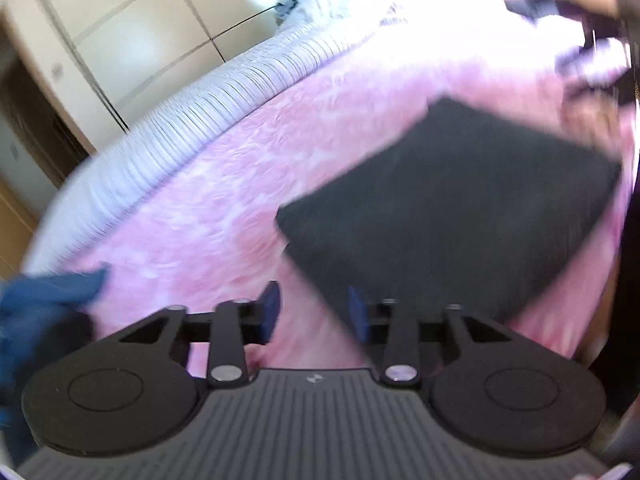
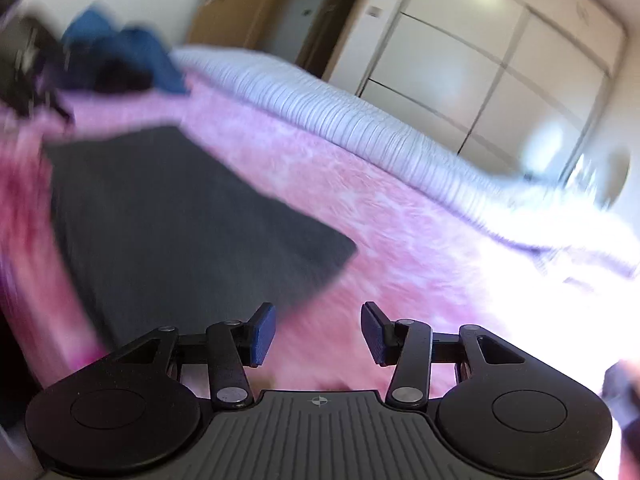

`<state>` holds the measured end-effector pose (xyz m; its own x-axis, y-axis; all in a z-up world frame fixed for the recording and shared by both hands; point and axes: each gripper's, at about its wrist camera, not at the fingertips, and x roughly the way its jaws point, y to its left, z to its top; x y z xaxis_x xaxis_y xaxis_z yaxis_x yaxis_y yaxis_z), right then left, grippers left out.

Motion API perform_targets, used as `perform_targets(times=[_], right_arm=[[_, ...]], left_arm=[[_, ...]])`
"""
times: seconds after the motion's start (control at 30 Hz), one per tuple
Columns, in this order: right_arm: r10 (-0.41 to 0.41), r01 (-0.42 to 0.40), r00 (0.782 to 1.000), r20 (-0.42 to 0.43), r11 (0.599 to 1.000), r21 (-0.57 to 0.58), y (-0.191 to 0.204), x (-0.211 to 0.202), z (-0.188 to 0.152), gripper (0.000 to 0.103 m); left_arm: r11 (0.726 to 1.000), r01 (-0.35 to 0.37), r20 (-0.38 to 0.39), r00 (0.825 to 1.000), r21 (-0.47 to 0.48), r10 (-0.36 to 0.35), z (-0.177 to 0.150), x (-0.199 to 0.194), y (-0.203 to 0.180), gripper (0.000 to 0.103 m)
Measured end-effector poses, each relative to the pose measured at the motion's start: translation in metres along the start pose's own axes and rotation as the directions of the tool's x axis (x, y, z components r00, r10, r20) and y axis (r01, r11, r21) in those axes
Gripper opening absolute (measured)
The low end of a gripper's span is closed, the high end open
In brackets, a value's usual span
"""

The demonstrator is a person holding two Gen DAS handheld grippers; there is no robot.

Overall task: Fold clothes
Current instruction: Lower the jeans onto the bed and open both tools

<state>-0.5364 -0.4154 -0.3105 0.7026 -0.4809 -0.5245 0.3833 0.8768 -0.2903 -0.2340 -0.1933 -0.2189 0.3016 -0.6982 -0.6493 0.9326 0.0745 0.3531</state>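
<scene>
Both claws are spread open and empty — the left gripper (image 1: 314,312) and right gripper (image 2: 318,334) above the pink blanket (image 1: 208,208). The folded dark garment (image 1: 448,208) lies flat mid-bed; blue clothes (image 2: 132,56) sit at the far corner.

Dark grey garment (image 1: 448,208) lies flat on the pink bed cover (image 1: 224,208), folded into a neat rectangle with crisp corners. Off past it, a rumpled blue heap of clothes (image 2: 132,60) waits unfolded.
</scene>
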Motion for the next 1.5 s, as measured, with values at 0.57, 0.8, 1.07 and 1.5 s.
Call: perform_targets(times=[0.57,0.8,1.07,1.5], right_arm=[[0.142,-0.065,0.976,-0.165,0.915,0.399,-0.067,0.18,0.063,0.039],[0.173,-0.113,0.98,-0.102,0.895,0.432,-0.07,0.148,0.077,0.039],[0.176,-0.106,0.97,-0.169,0.927,0.359,-0.035,0.151,0.073,0.039],[0.305,-0.258,0.948,-0.086,0.902,0.346,-0.002,0.008,0.04,0.039]], left_arm=[[0.909,0.2,-0.053,0.971,-0.367,-0.235,-0.002,0.105,0.047,0.019],[0.842,0.271,0.033,0.957,-0.466,-0.29,0.006,0.084,0.081,0.016],[0.877,0.233,-0.032,0.962,-0.42,-0.271,0.015,0.091,0.074,0.017],[0.875,0.297,0.008,0.948,-0.383,-0.319,-0.044,-0.004,0.041,0.018]])
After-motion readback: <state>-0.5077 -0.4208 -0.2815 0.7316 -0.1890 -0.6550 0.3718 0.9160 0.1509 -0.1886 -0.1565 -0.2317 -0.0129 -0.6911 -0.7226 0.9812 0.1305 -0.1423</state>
